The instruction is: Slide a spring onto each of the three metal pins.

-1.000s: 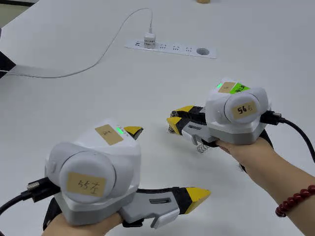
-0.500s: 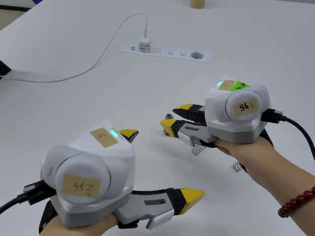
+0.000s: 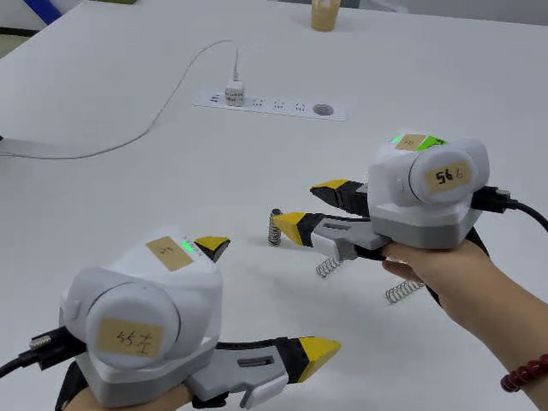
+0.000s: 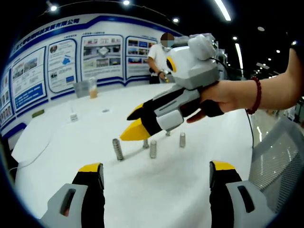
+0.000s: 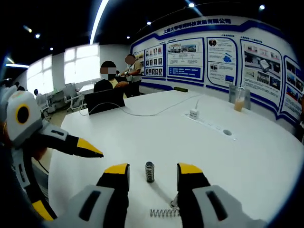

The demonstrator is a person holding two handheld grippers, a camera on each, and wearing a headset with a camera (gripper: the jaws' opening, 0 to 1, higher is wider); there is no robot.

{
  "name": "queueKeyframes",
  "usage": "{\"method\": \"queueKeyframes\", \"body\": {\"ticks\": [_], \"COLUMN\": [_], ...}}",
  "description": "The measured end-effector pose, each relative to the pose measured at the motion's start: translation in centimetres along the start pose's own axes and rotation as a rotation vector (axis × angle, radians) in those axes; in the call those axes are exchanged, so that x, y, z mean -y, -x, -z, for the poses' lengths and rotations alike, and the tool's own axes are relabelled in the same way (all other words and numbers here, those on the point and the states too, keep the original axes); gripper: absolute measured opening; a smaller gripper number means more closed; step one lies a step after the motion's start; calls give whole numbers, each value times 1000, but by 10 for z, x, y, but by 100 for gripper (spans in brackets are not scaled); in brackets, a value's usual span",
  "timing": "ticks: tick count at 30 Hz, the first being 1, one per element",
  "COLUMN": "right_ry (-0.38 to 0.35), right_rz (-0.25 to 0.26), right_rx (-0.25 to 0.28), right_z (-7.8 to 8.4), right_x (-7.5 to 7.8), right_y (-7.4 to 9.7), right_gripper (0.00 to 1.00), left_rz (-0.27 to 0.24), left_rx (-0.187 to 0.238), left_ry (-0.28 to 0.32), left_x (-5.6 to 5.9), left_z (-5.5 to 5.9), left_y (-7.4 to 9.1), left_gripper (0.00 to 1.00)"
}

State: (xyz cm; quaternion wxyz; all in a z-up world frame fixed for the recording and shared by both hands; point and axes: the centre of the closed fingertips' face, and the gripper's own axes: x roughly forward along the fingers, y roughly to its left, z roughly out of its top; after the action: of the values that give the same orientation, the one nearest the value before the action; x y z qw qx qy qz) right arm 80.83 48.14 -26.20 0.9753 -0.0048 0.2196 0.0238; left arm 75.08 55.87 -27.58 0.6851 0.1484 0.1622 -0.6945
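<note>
The right claw [image 3: 310, 203] is released, its yellow-tipped jaws parted with nothing between them, held low over the middle of the white worktop [image 3: 128, 188]. An upright pin [image 3: 274, 227] wrapped in coils stands on the worktop just beside the nearer jaw tip and apart from it. In the right gripper view the same pin [image 5: 150, 172] shows in the gap just beyond the two tips. One loose spring [image 3: 328, 266] lies flat below the claw's body, and a second loose spring [image 3: 404, 290] lies flat a little further toward the near edge. The left claw [image 3: 265, 298] sits toward the near edge, its jaws spread wide and empty, pointing across at the right one. Toward the far edge lies a white power strip [image 3: 274, 106] with a charger [image 3: 234, 92] plugged in, and its cable [image 3: 163, 116] trails off toward the left edge. A tan cup [image 3: 324, 15] stands by the far edge.
</note>
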Motion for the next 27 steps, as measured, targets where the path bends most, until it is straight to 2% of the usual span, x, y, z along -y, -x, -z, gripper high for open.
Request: {"method": "queueKeyframes", "body": {"ticks": [5,12,27], "right_ry": [-11,-31,-43], "right_rz": [5,17,33], "right_rx": [0,-7,-3], "right_z": [0,4,19], "right_x": [2,5,19], "right_y": [13,33,76], "right_gripper": [46,51,55], "left_rz": [1,1,8], "left_rx": [1,-19,-33], "left_ry": [-5,-41,-50], "left_x": [1,1,-1], "left_z": [-1,0,-2], "left_y": [0,-2,-13], "left_gripper": [93,90,83]}}
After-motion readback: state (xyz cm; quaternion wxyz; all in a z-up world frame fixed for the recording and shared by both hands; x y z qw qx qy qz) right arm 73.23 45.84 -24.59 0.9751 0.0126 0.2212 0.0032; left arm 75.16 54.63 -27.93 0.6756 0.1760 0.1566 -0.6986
